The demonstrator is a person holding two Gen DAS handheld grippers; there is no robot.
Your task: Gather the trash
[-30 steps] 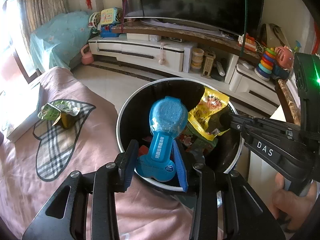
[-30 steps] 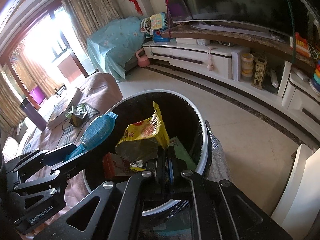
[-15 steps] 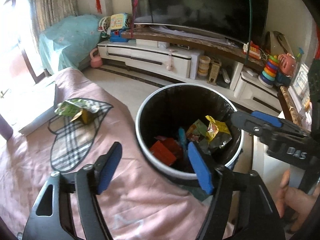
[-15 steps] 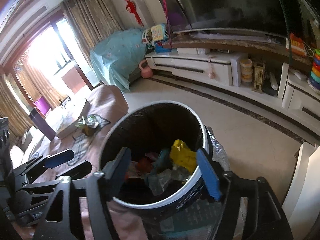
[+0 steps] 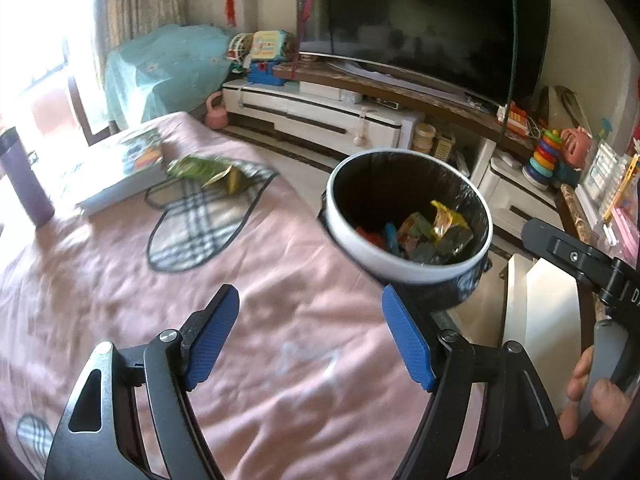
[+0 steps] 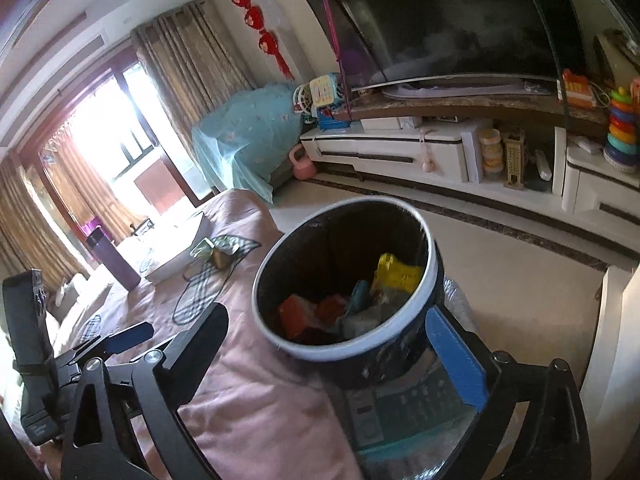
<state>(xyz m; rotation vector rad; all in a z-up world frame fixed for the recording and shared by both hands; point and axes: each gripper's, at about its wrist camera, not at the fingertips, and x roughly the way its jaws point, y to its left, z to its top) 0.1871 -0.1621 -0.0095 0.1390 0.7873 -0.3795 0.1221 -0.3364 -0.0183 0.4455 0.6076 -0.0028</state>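
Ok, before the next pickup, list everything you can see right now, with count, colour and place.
trash bin: one, white rim, black liner, beside the bed edge
trash in bin: several pieces, yellow, red, blue, at the bottom
green wrapper: one, green and gold, on the bed by the plaid heart patch
book: one, white, on the bed next to the wrapper
bottle: one, purple, upright by the book
bedcover: one, pink
TV: one, black, above the white cabinet
ring stacker toy: one, multicoloured, on the cabinet
kettlebell: one, pink, on the floor
left gripper: blue pads, jaws opening, nothing between them
right gripper: blue pads, jaws opening, nothing held
hand: one, on the right gripper's handle
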